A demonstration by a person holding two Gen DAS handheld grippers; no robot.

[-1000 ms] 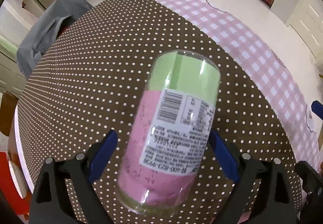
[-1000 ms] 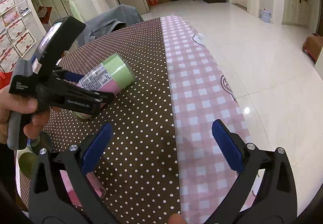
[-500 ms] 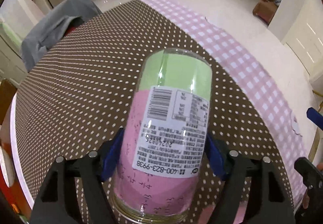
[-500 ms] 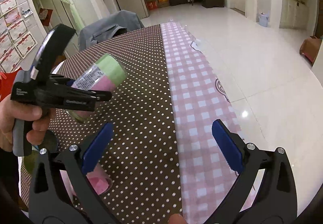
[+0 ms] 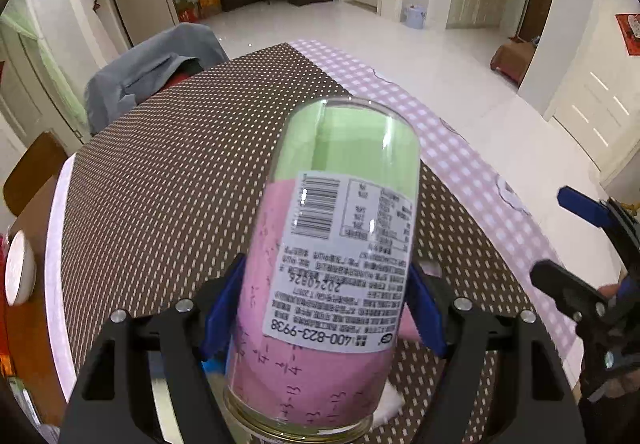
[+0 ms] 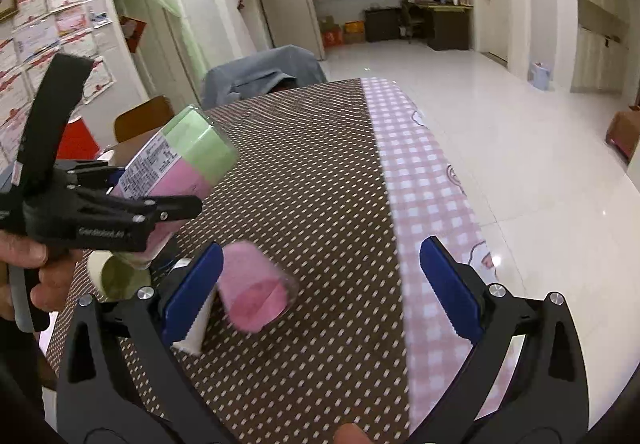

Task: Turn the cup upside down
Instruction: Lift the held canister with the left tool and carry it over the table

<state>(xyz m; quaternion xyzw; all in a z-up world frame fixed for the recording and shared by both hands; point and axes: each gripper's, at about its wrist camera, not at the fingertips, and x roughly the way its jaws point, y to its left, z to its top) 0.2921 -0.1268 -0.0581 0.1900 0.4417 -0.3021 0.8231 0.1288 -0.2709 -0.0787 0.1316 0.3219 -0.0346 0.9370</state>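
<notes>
Cup clamped between left gripper fingers, tilted

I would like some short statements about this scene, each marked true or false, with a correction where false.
1. The left claw is shut on the cup. True.
2. The cup stands on the table. False: it is held tilted, above the table.
3. The right claw grips a pink roll. False: the right claw is open and holds nothing; the roll only shows between its fingers.
4. The cup's label carries a barcode. True.
5. A grey cloth hangs on the chair past the table. True.
</notes>
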